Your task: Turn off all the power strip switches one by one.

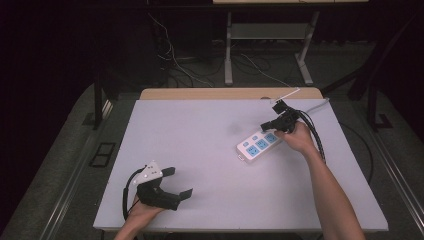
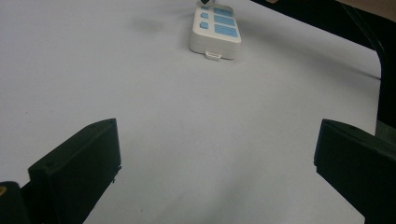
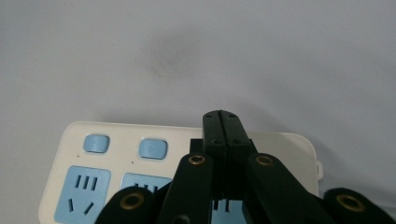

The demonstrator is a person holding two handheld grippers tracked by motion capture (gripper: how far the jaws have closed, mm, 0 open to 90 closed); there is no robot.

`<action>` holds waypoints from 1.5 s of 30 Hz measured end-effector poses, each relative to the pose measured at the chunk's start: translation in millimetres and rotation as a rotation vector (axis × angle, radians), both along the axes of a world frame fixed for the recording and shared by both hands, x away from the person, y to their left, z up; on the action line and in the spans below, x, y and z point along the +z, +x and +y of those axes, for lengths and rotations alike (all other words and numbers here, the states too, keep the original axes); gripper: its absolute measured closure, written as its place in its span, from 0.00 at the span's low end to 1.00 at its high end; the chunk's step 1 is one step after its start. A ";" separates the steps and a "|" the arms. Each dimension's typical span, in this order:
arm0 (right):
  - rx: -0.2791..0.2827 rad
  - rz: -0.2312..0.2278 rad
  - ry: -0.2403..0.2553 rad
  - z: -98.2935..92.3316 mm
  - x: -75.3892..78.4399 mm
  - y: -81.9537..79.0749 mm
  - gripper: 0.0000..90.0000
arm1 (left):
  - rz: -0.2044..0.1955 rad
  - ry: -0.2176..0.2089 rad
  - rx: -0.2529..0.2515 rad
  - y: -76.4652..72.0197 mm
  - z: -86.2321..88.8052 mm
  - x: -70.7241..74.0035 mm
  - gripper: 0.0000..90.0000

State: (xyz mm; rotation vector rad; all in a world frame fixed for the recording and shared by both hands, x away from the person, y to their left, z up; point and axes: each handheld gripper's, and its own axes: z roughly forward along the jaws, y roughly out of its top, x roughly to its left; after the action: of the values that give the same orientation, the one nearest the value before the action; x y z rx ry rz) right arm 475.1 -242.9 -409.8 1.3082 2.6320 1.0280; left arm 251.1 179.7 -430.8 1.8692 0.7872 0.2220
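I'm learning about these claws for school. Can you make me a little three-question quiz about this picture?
1. True or false: the left claw is open with nothing in it.
2. What is the right claw over? A) a cup B) the power strip C) a book
3. Fill in: the strip's buttons and sockets are coloured ____.

Key: 1 true. 2 B: the shut claw tips sit above the strip's button end; whether they touch it cannot be told. 3 blue.
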 end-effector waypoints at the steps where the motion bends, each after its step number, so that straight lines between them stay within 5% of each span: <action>1: 0.000 0.002 -0.003 -0.6 -0.9 0.1 1.00 | 0.001 0.000 0.000 0.1 -0.1 -0.1 0.00; 23: -0.037 -0.029 0.042 -8.5 -10.8 -5.6 1.00 | -0.002 0.006 -0.011 -1.4 -2.8 0.1 0.00; 33: -0.040 -0.030 0.003 -4.4 -9.3 -6.4 1.00 | -0.004 0.009 -0.009 -1.3 -2.1 -0.1 0.00; 40: -0.039 -0.028 0.024 -6.6 -10.4 -6.2 1.00 | 0.001 0.011 -0.013 -0.8 -2.8 -0.7 0.00; 45: -0.033 -0.047 -0.014 -2.6 -8.2 -7.0 1.00 | 0.003 0.011 -0.013 0.3 -2.4 -1.2 0.00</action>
State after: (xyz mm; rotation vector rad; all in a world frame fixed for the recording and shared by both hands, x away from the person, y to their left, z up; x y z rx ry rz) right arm 468.2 -245.5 -418.0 1.3036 2.5699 1.0216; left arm 251.4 177.3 -432.0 1.8846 0.7767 0.2161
